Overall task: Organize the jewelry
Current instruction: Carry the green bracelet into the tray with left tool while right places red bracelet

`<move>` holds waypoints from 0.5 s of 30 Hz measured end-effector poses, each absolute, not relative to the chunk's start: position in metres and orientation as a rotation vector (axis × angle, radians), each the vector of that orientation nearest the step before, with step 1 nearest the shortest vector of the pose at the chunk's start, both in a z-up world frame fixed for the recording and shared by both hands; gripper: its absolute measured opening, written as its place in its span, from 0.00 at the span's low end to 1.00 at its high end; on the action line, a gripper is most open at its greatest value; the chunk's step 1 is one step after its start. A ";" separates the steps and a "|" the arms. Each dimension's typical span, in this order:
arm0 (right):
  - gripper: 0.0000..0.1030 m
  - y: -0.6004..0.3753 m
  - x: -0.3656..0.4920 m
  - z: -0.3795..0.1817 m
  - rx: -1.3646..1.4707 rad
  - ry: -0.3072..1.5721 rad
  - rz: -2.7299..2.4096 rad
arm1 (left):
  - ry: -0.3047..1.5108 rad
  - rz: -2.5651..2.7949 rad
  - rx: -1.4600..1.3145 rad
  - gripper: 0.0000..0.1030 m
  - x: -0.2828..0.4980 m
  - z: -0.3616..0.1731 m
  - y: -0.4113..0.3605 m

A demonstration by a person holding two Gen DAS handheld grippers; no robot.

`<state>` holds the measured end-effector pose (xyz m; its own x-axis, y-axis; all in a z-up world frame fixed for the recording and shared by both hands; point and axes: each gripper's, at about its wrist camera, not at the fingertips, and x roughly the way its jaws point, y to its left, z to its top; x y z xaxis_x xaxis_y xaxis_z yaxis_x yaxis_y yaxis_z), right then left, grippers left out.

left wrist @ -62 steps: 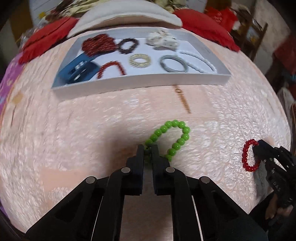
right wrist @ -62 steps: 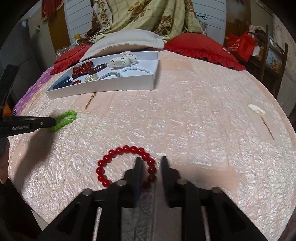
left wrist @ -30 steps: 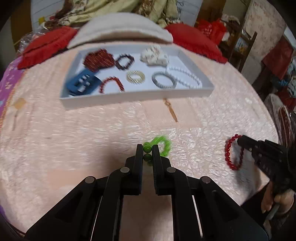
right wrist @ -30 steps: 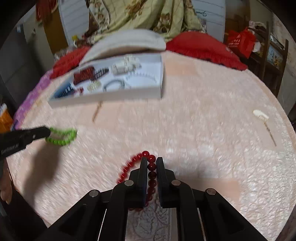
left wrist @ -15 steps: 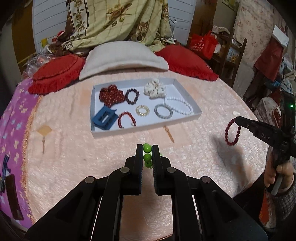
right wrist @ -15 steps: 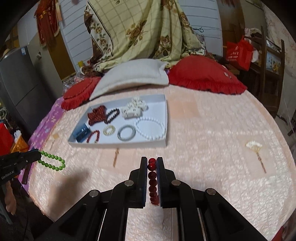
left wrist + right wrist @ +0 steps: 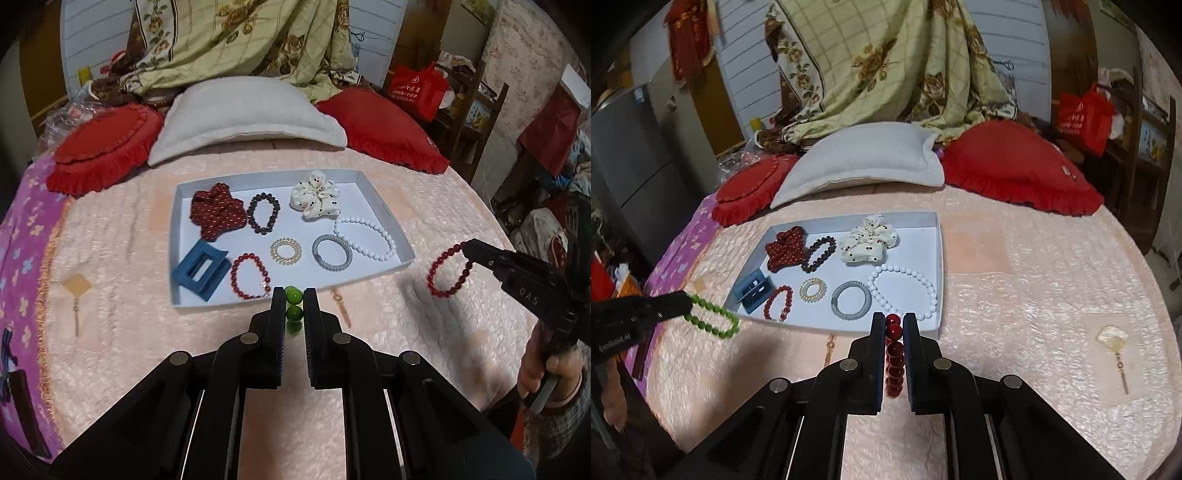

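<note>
Since two seconds before, both bracelets had been lifted clear of the quilted pink bedspread (image 7: pixel 110 288), where each had lain flat with a gripper just closing on it. The string of glossy green round beads (image 7: pixel 709 319) was now held pinched between the pressed-together fingers of the black left gripper (image 7: pixel 294 306), and it was seen dangling in a loose loop in the right wrist view. The bracelet of shiny dark-red round beads (image 7: pixel 448 271) was likewise clamped in the black right gripper (image 7: pixel 894 332), hanging as an open ring above the bedspread. The view had also widened, so the shallow white rectangular cardboard tray (image 7: pixel 391 229) was seen whole and further below both cameras. It was judged that the pick-up step was finished for both pieces and that carrying them over the tray's low wall was the step in hand.

Inside the tray, hard and soft things were mixed: a crumpled dark-red dotted fabric scrunchie (image 7: pixel 216 216), a cream dotted fabric scrunchie (image 7: pixel 316 199), a blue rectangular plastic hair claw (image 7: pixel 201 273), a white pearl-like bead bracelet (image 7: pixel 365 238), a grey ribbed ring-shaped hair tie (image 7: pixel 332 253) and a translucent golden coiled hair tie (image 7: pixel 285 252). The beads were judged smooth and liable to slip or swing on their elastic
</note>
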<state>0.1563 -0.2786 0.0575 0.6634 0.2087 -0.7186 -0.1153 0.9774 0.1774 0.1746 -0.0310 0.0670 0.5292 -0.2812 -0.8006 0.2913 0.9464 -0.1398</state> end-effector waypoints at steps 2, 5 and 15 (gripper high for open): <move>0.09 -0.279 0.169 0.054 0.136 0.841 0.177 | 0.968 -0.343 0.014 0.08 0.186 0.062 -0.039; 0.08 -0.277 0.189 0.048 0.150 0.864 0.172 | 0.988 -0.350 0.009 0.08 0.202 0.054 -0.052; 0.09 -0.260 0.267 0.023 0.275 0.939 0.235 | 1.040 -0.397 -0.038 0.08 0.248 0.018 -0.087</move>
